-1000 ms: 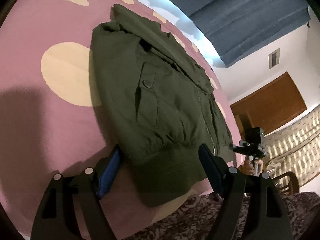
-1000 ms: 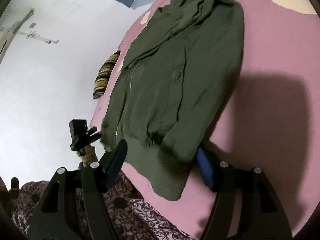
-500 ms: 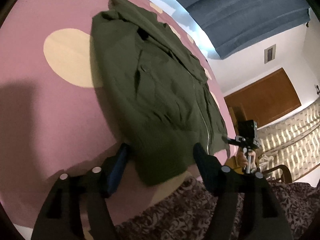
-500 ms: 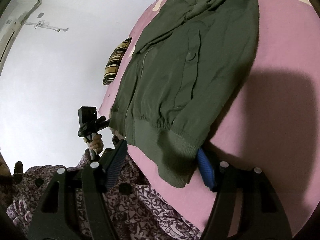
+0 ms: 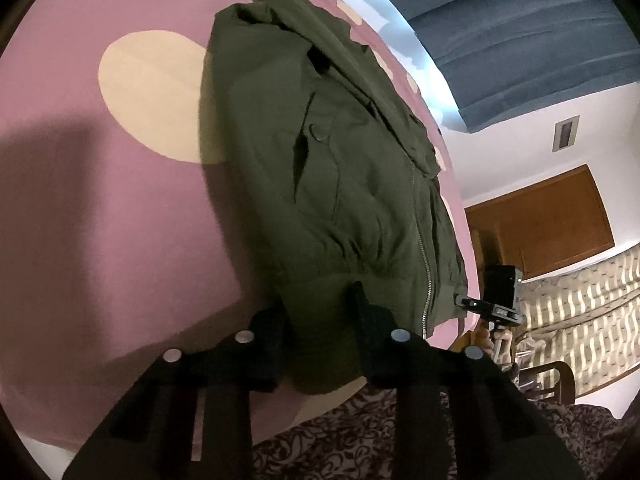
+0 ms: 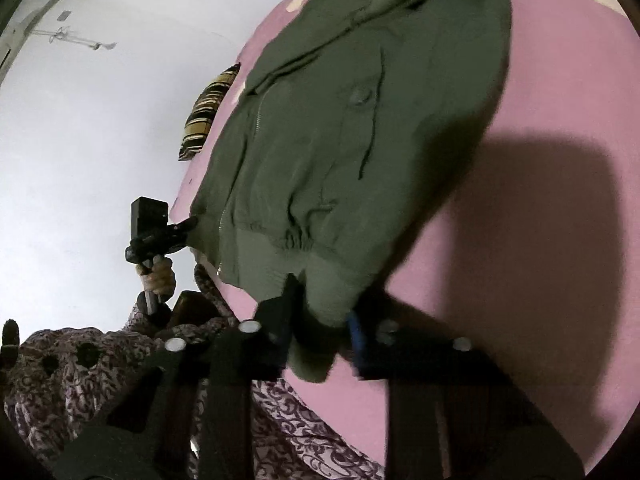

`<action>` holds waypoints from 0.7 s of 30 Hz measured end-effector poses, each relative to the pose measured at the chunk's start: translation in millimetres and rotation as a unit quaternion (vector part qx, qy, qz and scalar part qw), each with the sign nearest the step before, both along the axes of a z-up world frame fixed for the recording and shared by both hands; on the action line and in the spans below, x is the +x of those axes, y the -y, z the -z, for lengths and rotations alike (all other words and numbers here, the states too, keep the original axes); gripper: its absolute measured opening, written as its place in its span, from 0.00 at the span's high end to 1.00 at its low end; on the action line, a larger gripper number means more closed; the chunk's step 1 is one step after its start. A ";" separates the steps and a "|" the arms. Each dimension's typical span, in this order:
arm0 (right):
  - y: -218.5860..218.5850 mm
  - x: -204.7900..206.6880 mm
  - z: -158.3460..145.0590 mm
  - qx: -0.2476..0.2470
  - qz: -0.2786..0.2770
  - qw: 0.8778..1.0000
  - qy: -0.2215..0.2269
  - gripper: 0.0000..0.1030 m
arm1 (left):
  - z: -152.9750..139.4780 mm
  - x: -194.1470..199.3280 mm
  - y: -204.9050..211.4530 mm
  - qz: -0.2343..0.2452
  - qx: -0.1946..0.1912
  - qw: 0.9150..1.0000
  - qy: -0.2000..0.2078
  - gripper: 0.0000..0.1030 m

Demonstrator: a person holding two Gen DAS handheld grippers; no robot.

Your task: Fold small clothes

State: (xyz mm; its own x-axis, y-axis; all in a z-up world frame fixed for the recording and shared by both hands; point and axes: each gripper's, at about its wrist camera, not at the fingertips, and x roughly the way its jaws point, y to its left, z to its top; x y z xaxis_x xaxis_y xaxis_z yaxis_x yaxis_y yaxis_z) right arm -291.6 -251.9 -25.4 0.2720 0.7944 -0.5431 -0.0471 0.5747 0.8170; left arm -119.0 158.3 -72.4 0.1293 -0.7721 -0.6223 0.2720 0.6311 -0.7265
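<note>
Left wrist view: the left tongs (image 5: 318,320) have just been closing and now pinch the ribbed hem of an olive-green zip-front jacket (image 5: 328,160), near its left corner, with the cloth bunched between the two black fingers. The jacket lies flat, front up and zipped, on a pink bed sheet with large cream spots (image 5: 100,208); its collar end points away from the camera. In the right wrist view the right tongs (image 6: 320,312) have likewise just been closing and grip the same hem at the other corner (the blue pad of one finger shows at the fabric's edge). Each view catches the opposite handheld device at the hem's far end, held by a hand (image 6: 158,276). A striped cushion (image 6: 208,112) lies beyond the jacket.
</note>
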 end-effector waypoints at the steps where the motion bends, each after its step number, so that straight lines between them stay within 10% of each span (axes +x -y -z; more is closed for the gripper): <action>1: 1.4 -0.6 0.1 0.005 0.003 1.000 -0.001 0.85 | -3.6 -1.6 -0.1 0.002 -0.005 1.000 0.009 0.76; 15: 43.4 12.8 -29.5 0.193 0.092 0.974 0.070 0.89 | -57.4 35.8 4.7 -0.034 -0.232 0.972 0.020 0.88; 21: 69.0 53.4 -25.6 0.239 0.144 0.957 0.079 0.89 | -71.4 85.1 21.2 -0.052 -0.246 0.968 0.029 0.88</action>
